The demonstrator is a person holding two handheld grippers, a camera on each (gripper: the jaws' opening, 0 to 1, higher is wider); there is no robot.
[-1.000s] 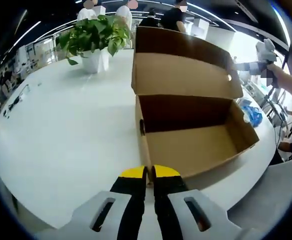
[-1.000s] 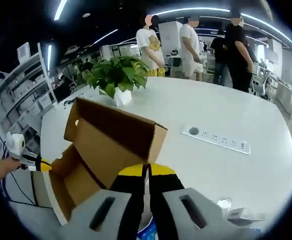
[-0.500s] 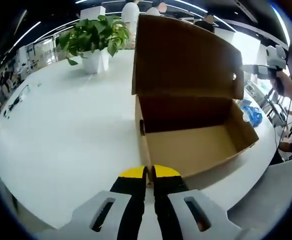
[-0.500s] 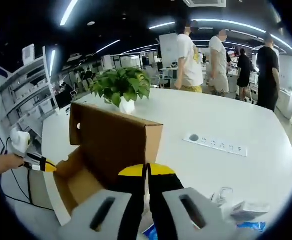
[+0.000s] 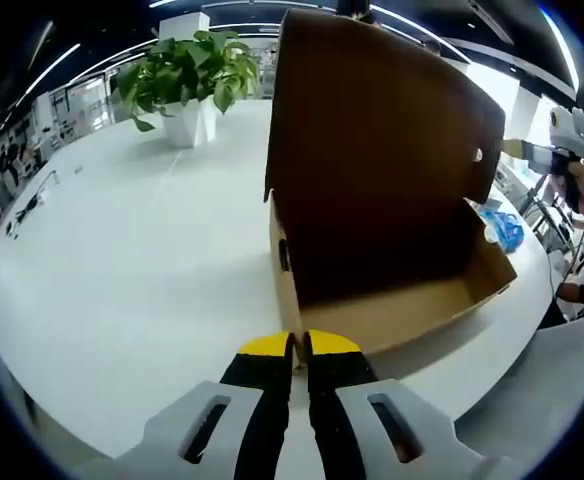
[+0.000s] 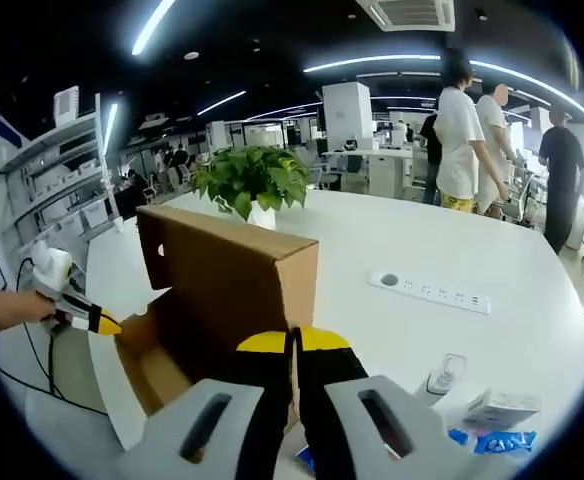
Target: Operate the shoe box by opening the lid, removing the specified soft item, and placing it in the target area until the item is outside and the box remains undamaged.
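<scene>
The shoe box (image 5: 372,250) sits on the white surface (image 5: 142,250), its lid (image 5: 372,130) raised near upright. Left gripper (image 5: 299,345) pinches the front wall at 6 o'clock; right gripper (image 6: 294,340) looks clenched on the lid. Thin cardboard probably creases easily: grip edges lightly.

- My left gripper (image 5: 298,345) has its yellow-tipped jaws closed together, right at the near edge of the shoe box (image 5: 392,300).
- The lid (image 5: 382,140) stands up, tilted over the box.
- A potted plant (image 5: 187,75) sits well apart on the white table (image 5: 122,260).
</scene>
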